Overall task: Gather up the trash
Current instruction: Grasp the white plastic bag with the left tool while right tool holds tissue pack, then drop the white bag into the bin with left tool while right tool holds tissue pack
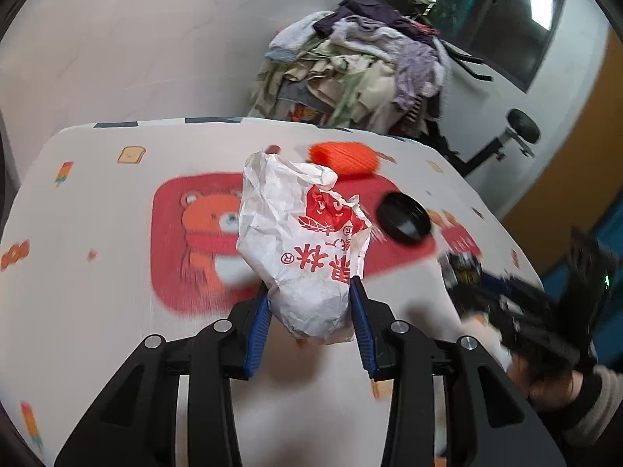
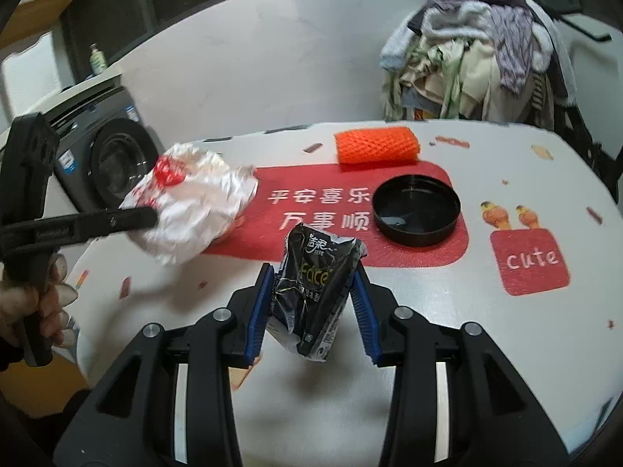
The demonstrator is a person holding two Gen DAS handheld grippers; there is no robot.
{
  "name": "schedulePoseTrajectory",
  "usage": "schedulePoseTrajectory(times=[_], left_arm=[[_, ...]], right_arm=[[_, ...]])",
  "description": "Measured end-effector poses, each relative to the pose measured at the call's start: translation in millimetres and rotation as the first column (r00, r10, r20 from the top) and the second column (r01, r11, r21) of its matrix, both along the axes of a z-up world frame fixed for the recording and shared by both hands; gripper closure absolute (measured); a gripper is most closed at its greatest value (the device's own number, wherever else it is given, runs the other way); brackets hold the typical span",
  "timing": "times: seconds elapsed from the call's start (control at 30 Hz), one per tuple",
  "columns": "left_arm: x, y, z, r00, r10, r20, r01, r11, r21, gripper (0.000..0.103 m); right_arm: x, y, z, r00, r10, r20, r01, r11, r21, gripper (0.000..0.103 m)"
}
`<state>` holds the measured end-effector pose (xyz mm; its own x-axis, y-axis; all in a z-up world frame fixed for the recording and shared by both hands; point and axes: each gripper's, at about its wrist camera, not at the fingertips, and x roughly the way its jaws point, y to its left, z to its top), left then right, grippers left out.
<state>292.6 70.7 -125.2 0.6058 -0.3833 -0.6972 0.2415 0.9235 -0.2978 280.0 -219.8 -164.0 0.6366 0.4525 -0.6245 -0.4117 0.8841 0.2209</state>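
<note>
My left gripper is shut on a crumpled white paper bag with red print, held above the table; the bag shows again at the left of the right wrist view, with the left gripper's finger across it. In that same view my right gripper is shut on a black tissue pack, lifted off the table. An orange foam net lies at the table's far side, also seen from the left wrist. A black round lid lies on the red mat.
The table has a white cloth with a red mat and cartoon prints. Behind it stands a pile of clothes on a rack. A washing machine is at the left. A hand grips the left tool.
</note>
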Motion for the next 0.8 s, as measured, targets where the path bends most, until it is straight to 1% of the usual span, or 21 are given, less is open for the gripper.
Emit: schedulePoseTrajectory(times=[0.17,0.3,0.37,0.5,0.67,0.73,0.8], left_arm=[[-63.5,-10.0,1.3,0.998,-0.056,0.005,0.056,0.998,0.02,0.065],[-122.1,-30.4,-2.9,0.989,-0.144,0.024,0.141,0.986,0.085,0.065],[-151.0,-42.8,-8.6,0.98,-0.198,0.02,0.194,0.974,0.115,0.065],[-189.1,-60.2,-26.6,0.962,-0.272,-0.004,0.269,0.949,0.162,0.065],[-217.4,-85.1,-56.3,0.925,-0.37,-0.086,0.38,0.9,0.212,0.065],[-220.5,-90.7,-64.0,0.918,-0.383,-0.105,0.397,0.89,0.225,0.065],[-225.6,-100.9,-73.6,0.906,-0.402,-0.13,0.423,0.865,0.272,0.065]], right_arm=[[-36.5,-5.8,16.9,0.999,0.029,0.037,-0.028,0.999,-0.03,0.061],[-69.5,-17.5,24.6,0.998,0.032,0.048,-0.03,0.999,-0.032,0.061],[-82.6,-24.5,25.8,0.999,0.022,0.046,-0.021,0.999,-0.029,0.061],[-106.7,-40.1,25.2,0.999,-0.003,0.033,0.004,1.0,-0.007,0.061],[-127.8,-49.3,18.0,1.0,-0.015,0.018,0.016,1.0,-0.016,0.061],[-132.9,-50.0,15.0,1.0,-0.015,0.015,0.016,1.0,-0.021,0.061],[-137.9,-50.6,11.6,1.0,-0.012,0.009,0.013,1.0,-0.026,0.061]])
